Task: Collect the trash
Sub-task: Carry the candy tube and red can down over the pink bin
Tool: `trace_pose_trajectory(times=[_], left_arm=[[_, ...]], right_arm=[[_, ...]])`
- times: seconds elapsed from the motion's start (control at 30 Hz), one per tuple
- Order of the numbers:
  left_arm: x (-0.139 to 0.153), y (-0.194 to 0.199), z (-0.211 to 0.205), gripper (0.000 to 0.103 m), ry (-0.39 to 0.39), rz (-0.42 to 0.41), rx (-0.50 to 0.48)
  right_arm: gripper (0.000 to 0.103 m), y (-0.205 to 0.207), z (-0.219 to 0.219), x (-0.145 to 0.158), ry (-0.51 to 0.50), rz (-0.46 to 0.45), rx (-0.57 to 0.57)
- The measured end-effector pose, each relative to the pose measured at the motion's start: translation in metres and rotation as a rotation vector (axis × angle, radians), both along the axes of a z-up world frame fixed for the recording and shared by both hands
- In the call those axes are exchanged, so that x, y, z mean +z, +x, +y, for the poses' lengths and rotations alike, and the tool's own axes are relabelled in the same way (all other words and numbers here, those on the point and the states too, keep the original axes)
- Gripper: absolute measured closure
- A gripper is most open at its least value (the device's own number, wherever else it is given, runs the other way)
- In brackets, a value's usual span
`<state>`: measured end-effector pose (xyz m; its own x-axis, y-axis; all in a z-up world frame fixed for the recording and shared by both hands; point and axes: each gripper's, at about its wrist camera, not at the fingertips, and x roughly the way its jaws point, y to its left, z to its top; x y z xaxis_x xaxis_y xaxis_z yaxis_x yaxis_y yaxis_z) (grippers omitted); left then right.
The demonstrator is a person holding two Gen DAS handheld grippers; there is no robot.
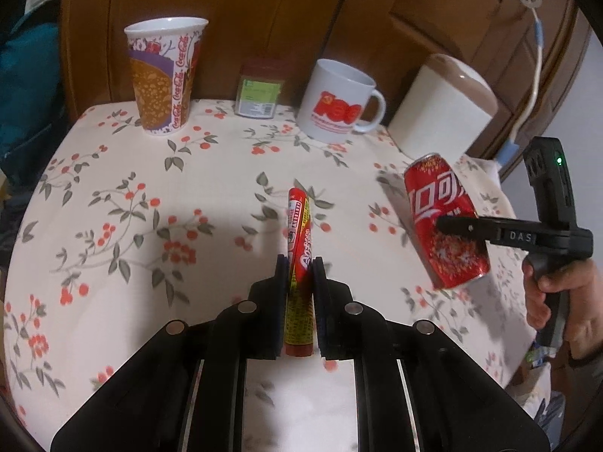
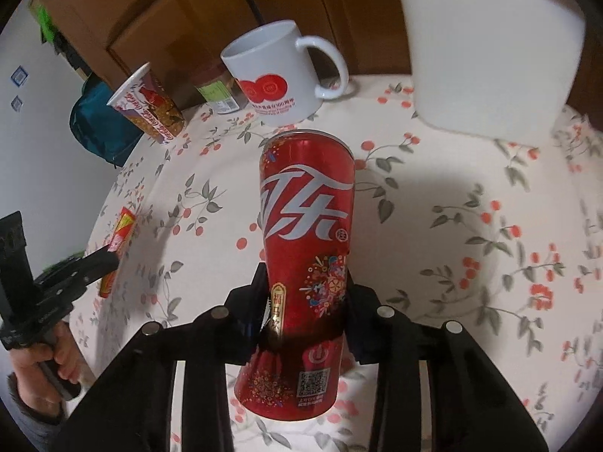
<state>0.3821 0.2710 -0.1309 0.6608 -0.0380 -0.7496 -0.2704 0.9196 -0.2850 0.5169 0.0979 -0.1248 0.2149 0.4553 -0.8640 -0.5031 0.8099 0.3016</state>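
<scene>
A long red and yellow snack wrapper (image 1: 297, 218) stands on edge between the pads of my left gripper (image 1: 299, 263), which is shut on it above the flowered tablecloth (image 1: 132, 226). A red cola can (image 2: 307, 203) is clamped low on its body by my right gripper (image 2: 307, 286), tilted with its top pointing away. The left wrist view shows the can (image 1: 441, 203) at the right with the right gripper (image 1: 458, 233) across it and a hand on the handle. The right wrist view shows the left gripper (image 2: 109, 260) at the left edge, holding the wrapper (image 2: 122, 229).
Along the table's back stand a paper cola cup (image 1: 166, 75), a small jar with a green label (image 1: 260, 90), a white mug (image 1: 339, 101) and a white container with a brown lid (image 1: 441, 113). Wooden furniture rises behind them. A teal bag (image 2: 101, 124) lies beyond the table edge.
</scene>
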Motion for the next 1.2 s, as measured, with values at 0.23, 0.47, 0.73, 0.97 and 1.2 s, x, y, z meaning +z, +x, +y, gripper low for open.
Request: trace_pose_trajectory(times=[0.23, 0.47, 0.73, 0.97, 1.2], left_arm=[[0.012, -0.037, -0.019, 0.091, -0.012, -0.045, -0.015], [0.028, -0.079, -0.047, 0.091, -0.009, -0.087, -0.042], [0.048, -0.133, -0.088, 0.091, 0.009, -0.135, -0.072], [0.058, -0.172, -0.127, 0.091, 0.024, -0.169, -0.105], [0.049, -0.208, -0.163, 0.091, 0.000, -0.181, -0.128]], right_arm=[[0.070, -0.042, -0.033, 0.041, 0.026, -0.141, 0.019], [0.070, -0.108, -0.064, 0.089, 0.067, -0.257, 0.072], [0.070, -0.197, -0.101, 0.128, 0.104, -0.384, 0.121], [0.070, -0.259, -0.134, 0.137, 0.133, -0.418, 0.141], [0.069, -0.310, -0.161, 0.133, 0.137, -0.421, 0.160]])
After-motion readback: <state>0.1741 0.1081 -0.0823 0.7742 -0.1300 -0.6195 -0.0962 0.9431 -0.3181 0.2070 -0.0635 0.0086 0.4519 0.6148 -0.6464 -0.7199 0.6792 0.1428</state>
